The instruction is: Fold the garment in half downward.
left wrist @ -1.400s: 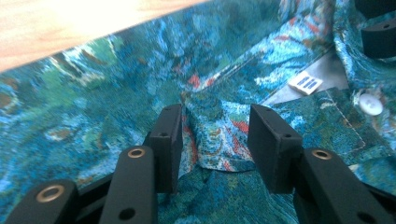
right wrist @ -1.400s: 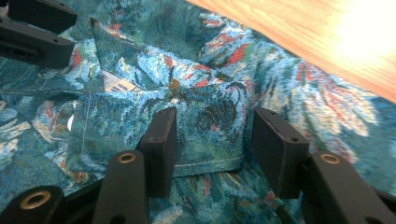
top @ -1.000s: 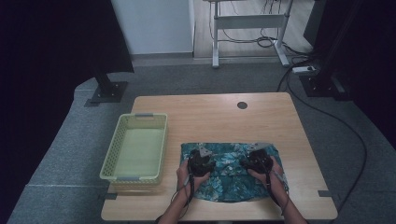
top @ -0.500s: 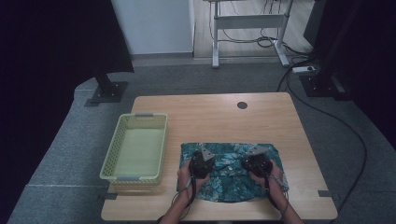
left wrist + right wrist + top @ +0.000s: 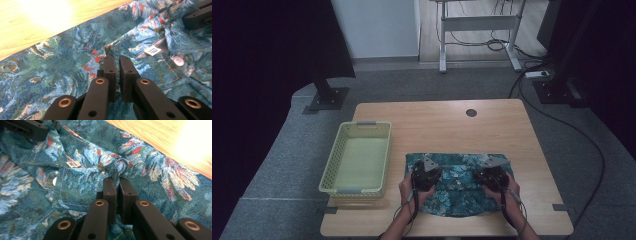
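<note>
A teal shirt (image 5: 459, 187) with a red and white leaf print lies flat on the near half of the wooden table (image 5: 437, 125). My left gripper (image 5: 426, 169) rests on its left part and my right gripper (image 5: 492, 169) on its right part, a hand behind each. In the left gripper view the gripper (image 5: 117, 60) has its jaws shut on a folded edge of the shirt (image 5: 62, 62), near a white label (image 5: 152, 50) and a button (image 5: 178, 60). In the right gripper view the gripper (image 5: 117, 181) pinches a raised ridge of the shirt (image 5: 155, 170).
A pale green plastic basket (image 5: 337, 160) stands to the left of the shirt, with nothing in it. A round cable hole (image 5: 471, 112) sits near the table's far edge. Desk legs (image 5: 477, 25) and cables (image 5: 592, 145) lie on the floor beyond.
Both hands and grippers have shifted only slightly on the shirt. The shirt's outline looks much the same.
</note>
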Demonstrator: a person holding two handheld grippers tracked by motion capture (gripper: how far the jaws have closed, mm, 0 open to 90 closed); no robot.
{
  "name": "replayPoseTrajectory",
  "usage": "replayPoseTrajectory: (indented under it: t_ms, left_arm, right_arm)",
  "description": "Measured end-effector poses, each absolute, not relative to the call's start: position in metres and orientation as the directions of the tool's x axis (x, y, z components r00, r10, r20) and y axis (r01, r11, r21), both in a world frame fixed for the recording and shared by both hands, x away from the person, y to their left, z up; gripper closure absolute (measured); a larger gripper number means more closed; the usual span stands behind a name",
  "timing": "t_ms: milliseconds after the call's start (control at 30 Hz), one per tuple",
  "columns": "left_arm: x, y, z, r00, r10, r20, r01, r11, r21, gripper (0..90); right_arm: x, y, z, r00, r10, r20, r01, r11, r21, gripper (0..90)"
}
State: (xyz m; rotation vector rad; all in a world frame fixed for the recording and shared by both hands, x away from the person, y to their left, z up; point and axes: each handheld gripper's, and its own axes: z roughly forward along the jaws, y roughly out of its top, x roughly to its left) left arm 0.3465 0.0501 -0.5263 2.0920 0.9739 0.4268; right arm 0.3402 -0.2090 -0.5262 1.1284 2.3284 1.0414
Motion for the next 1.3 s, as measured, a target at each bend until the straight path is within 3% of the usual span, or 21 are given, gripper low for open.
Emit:
replayPoseTrajectory:
  t_ms: [667, 1300]
  left_arm:
    - [0.325, 0.056, -0.510, 0.686, 0.726, -0.040, 0.462, -0.393, 0.795, 85.1]
    - [0.284, 0.059, -0.524, 0.725, 0.685, -0.078, 0.470, -0.408, 0.783, 84.8]
  right_arm:
    - [0.312, -0.219, -0.511, -0.645, 0.763, 0.038, 0.498, 0.382, 0.779, 84.3]
    - [0.261, -0.230, -0.526, -0.657, 0.748, 0.098, 0.524, 0.359, 0.773, 84.3]
